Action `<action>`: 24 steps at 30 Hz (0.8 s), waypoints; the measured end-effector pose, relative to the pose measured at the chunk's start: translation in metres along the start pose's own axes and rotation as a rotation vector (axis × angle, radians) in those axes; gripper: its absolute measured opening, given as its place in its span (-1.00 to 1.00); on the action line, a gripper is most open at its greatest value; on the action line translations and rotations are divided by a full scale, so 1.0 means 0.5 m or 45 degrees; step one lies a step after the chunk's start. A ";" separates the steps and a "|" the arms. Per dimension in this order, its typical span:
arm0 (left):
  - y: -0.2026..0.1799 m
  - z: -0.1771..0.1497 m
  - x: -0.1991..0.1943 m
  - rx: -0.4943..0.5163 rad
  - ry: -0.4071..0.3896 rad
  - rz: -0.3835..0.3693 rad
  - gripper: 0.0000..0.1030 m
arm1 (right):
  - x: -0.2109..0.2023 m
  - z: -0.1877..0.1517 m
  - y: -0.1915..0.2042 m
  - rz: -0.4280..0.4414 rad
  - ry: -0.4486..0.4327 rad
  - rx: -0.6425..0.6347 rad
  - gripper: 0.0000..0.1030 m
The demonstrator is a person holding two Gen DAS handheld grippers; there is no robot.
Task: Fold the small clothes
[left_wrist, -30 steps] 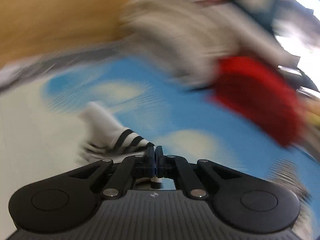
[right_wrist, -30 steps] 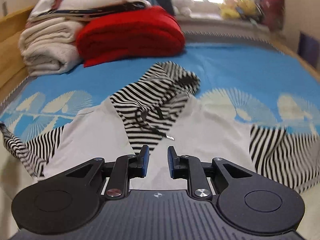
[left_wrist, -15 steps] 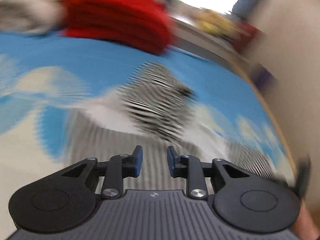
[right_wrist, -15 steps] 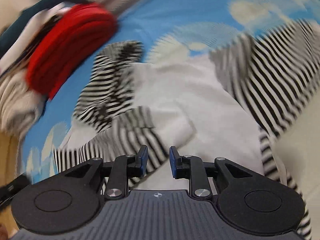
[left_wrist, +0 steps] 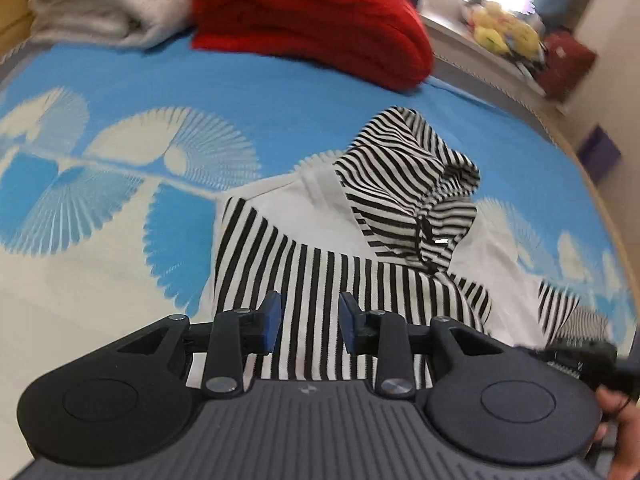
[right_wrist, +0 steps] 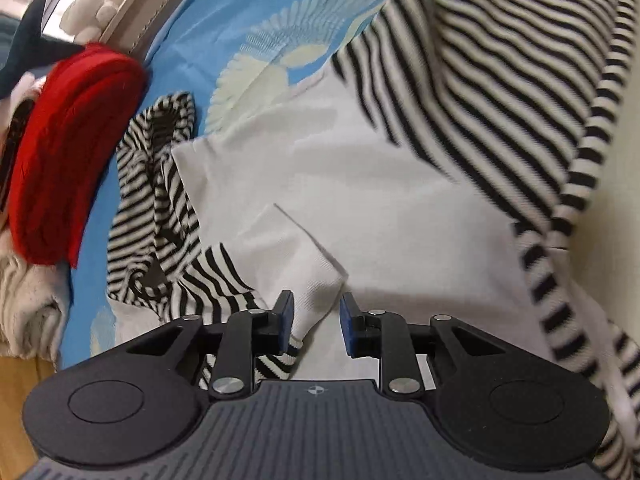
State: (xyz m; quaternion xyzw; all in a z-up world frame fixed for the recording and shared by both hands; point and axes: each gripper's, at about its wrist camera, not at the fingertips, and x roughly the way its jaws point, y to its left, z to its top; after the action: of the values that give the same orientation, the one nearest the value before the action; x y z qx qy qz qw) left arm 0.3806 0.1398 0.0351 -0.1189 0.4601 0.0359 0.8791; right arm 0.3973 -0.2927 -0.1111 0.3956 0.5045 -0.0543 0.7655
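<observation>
A small hoodie (left_wrist: 316, 216) with a white body and black-and-white striped hood and sleeves lies flat on the blue patterned bedspread (left_wrist: 120, 92) of a bed. One striped sleeve (left_wrist: 320, 292) is folded across its chest. The left gripper (left_wrist: 309, 322) hovers above that sleeve, fingers apart and holding nothing. The right gripper (right_wrist: 316, 322) hangs over the white body, fingers likewise spread and empty. A folded red blanket (left_wrist: 312, 16) sits beyond the hood.
</observation>
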 end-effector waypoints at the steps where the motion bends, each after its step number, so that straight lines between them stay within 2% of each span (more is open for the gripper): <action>1: -0.008 -0.012 0.006 0.021 0.013 0.026 -0.32 | 0.010 -0.001 -0.002 -0.008 -0.002 0.014 -0.38; 3: 0.001 -0.017 0.025 0.017 0.055 0.048 -0.32 | 0.024 -0.003 -0.006 -0.013 -0.009 0.038 -0.35; 6: 0.023 -0.030 0.032 0.001 0.088 0.018 -0.32 | 0.038 -0.007 0.012 -0.006 -0.052 0.010 -0.37; 7: 0.017 -0.037 0.019 0.005 0.083 0.016 -0.32 | 0.037 -0.010 0.025 -0.006 -0.088 -0.028 -0.71; 8: 0.018 -0.037 0.013 0.018 0.075 0.012 -0.32 | 0.034 -0.013 0.033 -0.005 -0.125 -0.050 -0.81; 10: 0.028 -0.039 0.003 0.036 0.064 0.029 -0.32 | -0.005 -0.027 0.055 0.003 -0.225 -0.056 -0.82; 11: 0.036 -0.040 0.001 0.036 0.065 0.044 -0.32 | -0.036 -0.036 0.069 0.042 -0.289 -0.084 -0.82; 13: 0.054 -0.041 0.001 0.027 0.075 0.060 -0.32 | -0.107 -0.065 0.097 0.086 -0.446 -0.199 -0.82; 14: 0.061 -0.042 0.003 0.024 0.083 0.061 -0.32 | -0.128 -0.077 0.098 0.096 -0.479 -0.231 -0.82; 15: 0.068 -0.045 0.007 0.021 0.097 0.056 -0.32 | -0.135 -0.084 0.090 0.070 -0.482 -0.251 -0.81; 17: 0.078 -0.053 0.019 0.001 0.140 0.039 -0.32 | -0.105 -0.075 0.057 -0.100 -0.387 -0.234 -0.70; 18: 0.080 -0.058 0.026 -0.011 0.160 0.026 -0.32 | -0.085 -0.065 0.032 -0.189 -0.325 -0.178 -0.65; 20: 0.078 -0.067 0.040 -0.020 0.190 0.004 -0.32 | -0.073 -0.052 -0.003 -0.286 -0.327 -0.067 -0.60; 22: 0.074 -0.079 0.054 -0.013 0.219 -0.007 -0.32 | -0.079 -0.043 0.013 -0.228 -0.368 -0.127 -0.60; 24: 0.073 -0.096 0.070 -0.004 0.256 -0.026 -0.32 | -0.084 -0.043 0.043 -0.090 -0.367 -0.200 -0.59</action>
State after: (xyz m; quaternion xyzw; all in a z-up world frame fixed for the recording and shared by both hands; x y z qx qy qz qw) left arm 0.3561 0.1618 -0.0261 -0.1280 0.5448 0.0157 0.8286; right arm 0.3716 -0.2771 -0.0691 0.3045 0.4060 -0.0977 0.8561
